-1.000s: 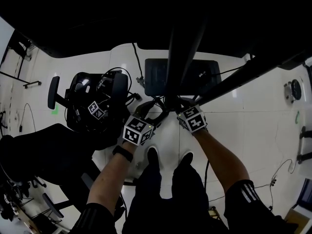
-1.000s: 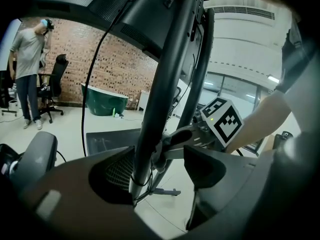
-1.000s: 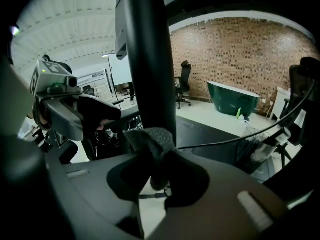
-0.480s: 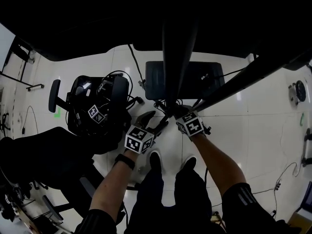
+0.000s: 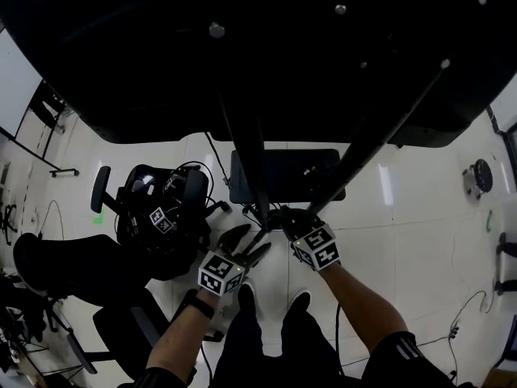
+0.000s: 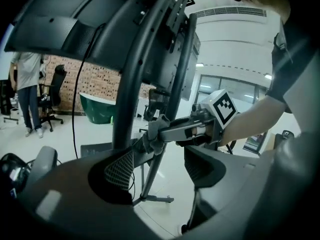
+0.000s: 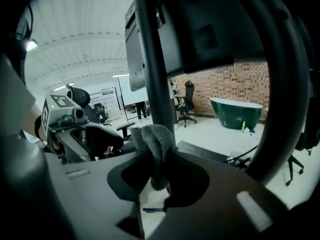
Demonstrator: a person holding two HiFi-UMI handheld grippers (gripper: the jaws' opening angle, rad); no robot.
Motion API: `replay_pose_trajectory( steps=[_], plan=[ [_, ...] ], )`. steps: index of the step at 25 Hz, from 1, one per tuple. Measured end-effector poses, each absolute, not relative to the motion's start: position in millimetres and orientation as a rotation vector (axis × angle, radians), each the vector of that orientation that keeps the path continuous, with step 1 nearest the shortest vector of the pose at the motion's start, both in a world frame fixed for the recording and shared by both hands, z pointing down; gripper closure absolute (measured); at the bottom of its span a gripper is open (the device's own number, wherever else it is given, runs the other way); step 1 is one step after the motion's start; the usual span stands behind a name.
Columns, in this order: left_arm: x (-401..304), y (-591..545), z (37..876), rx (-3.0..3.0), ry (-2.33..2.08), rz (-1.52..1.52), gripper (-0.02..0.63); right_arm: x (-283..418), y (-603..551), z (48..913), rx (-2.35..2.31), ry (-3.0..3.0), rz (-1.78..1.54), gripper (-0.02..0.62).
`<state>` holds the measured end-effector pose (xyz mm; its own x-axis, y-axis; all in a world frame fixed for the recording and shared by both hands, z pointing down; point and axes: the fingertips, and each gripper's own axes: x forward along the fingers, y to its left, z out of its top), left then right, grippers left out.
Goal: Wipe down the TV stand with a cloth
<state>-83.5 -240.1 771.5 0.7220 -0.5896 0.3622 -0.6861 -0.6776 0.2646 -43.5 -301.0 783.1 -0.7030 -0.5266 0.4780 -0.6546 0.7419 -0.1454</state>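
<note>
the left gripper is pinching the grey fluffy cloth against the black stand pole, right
Not the left. The right gripper is pinching the grey fluffy cloth against the black stand pole, as the right gripper view shows. The left gripper is open with nothing between its jaws.

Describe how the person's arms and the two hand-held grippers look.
The left hand-held gripper and the right hand-held gripper each have a grey body, two dark jaws and a white cube with black square markers. The left one's pad has a grid texture. Forearms are bare; a black wristband is on the left wrist, and the right short sleeve is dark with white stripes.
</note>
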Motion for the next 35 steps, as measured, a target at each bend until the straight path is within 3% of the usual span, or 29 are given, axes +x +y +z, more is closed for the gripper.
replay_pose_trajectory(
  steps=[12,19,35],
  plan=[
    [-12,-214,524,2.891,-1.133,0.163,0.268,27,-265,509,0.873,-2.842,0.072,0.526],
    [22,-188,416,3.058,-1.104,0.04,0.268,72,-254,397,0.941,-2.875,-0.133,0.526],
    [40,-151,284,3.333,-0.897,-0.186,0.268,100,-244,238,1.155,-2.81,-0.499,0.526]
  ],
)
